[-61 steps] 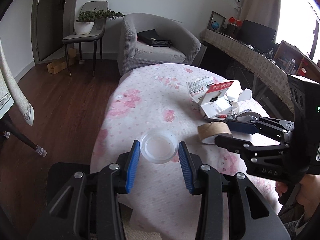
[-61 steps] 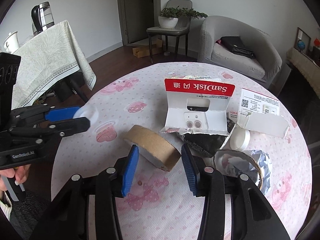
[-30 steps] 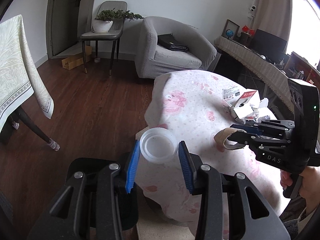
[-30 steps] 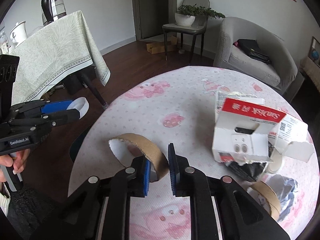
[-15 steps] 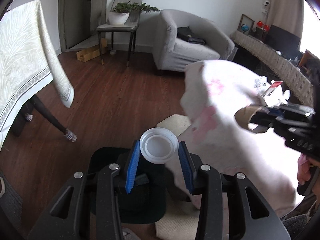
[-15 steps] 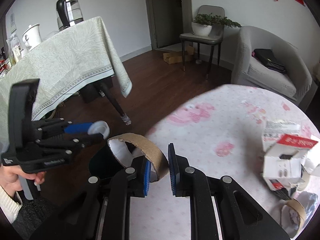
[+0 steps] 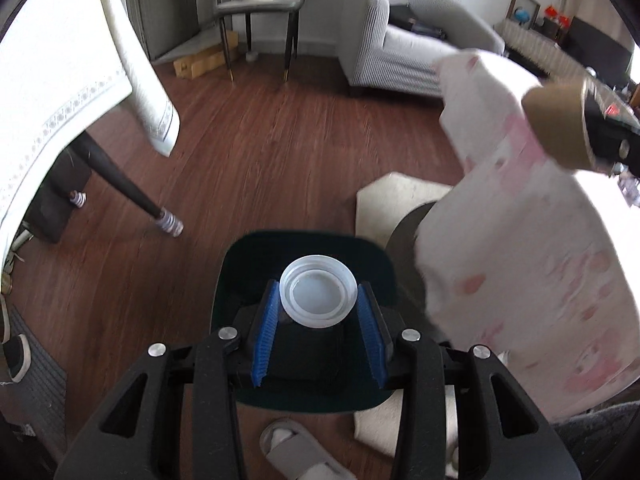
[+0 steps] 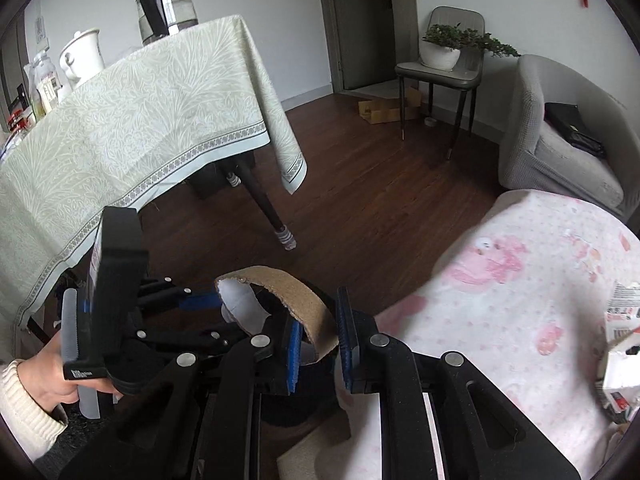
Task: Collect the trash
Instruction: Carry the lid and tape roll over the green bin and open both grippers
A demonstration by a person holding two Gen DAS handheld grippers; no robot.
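Progress midway, by the look of it: left gripper (image 7: 318,322) has its jaws part-open and clamped on a white plastic lid (image 7: 318,295), held directly above the dark bin (image 7: 240,264) on the floor, not yet dropped. Right gripper (image 8: 318,344) has its jaws nearly closed, pinching the wall of a cardboard tape ring (image 8: 280,300), near the bin and beside the left tool. More rubbish, a torn white box (image 8: 620,364), is left on the pink-clothed surface (image 8: 500,300) beside the bin. Slipper (image 7: 296,452) and cream mat (image 7: 396,200) flank the bin; nothing blocks its mouth.
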